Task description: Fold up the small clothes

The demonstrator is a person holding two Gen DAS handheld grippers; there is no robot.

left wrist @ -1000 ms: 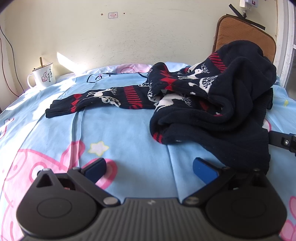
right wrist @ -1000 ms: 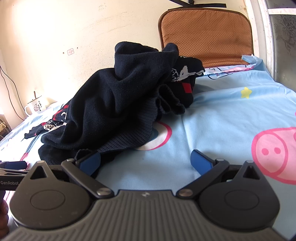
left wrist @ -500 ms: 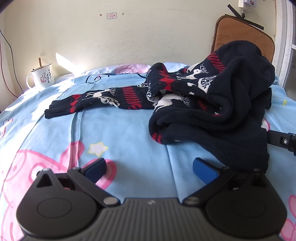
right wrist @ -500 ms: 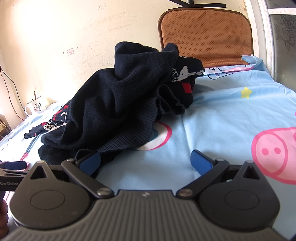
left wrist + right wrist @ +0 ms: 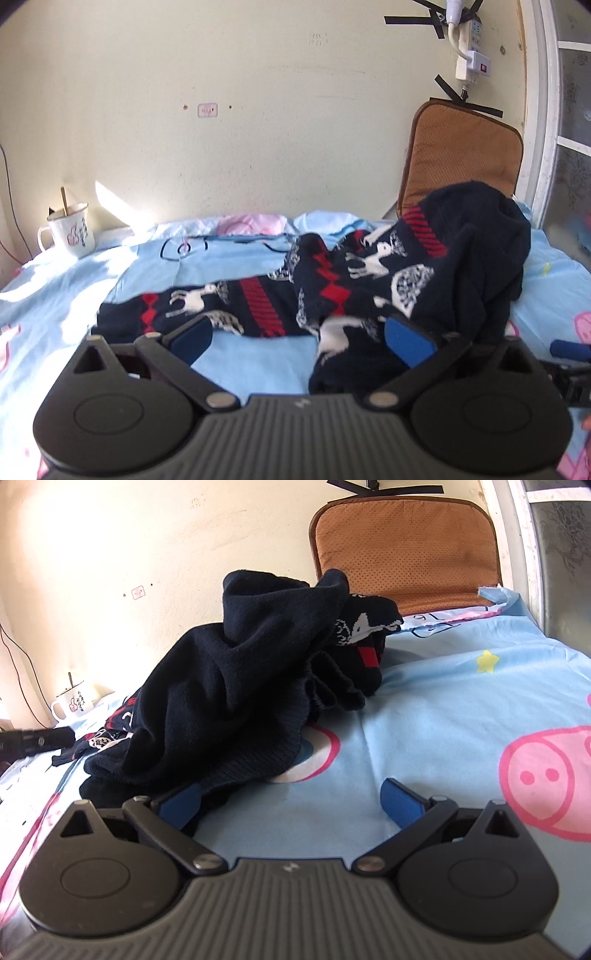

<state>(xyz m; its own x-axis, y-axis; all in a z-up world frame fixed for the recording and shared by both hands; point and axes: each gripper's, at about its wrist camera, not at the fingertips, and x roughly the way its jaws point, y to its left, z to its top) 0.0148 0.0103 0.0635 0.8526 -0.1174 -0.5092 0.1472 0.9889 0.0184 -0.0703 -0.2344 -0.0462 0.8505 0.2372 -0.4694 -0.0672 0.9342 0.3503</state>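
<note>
Sunlit cream wall rises behind a bed (image 5: 258,373) dressed in a pale blue cartoon-pig sheet, with a brown perforated cushion (image 5: 461,162) propped at two o'clock and an enamel mug (image 5: 70,232) at ten o'clock.

Compared with a moment ago, the left hand-held gripper (image 5: 299,338) has lifted and pushed forward: the wall fills more of its view, and its blue pads now frame the patterned part of the sweater (image 5: 369,280) rather than bare sheet. Its jaws stand spread wide, gripping nothing. The right hand-held gripper (image 5: 290,799) has barely shifted; it too is released, its left pad just beside the ribbed hem at nine o'clock, the right pad over bare sheet. I judge this an approach, with the fold itself not begun.

The sweater lies in a heap mid-bed, one sleeve stretched flat toward nine o'clock in the left view. It is thick, soft navy knit with red diamonds and white deer; the inside-out portion looks plain and fuzzy, and the hem is tightly ribbed. Such bulk will likely slump and need spreading first.
</note>
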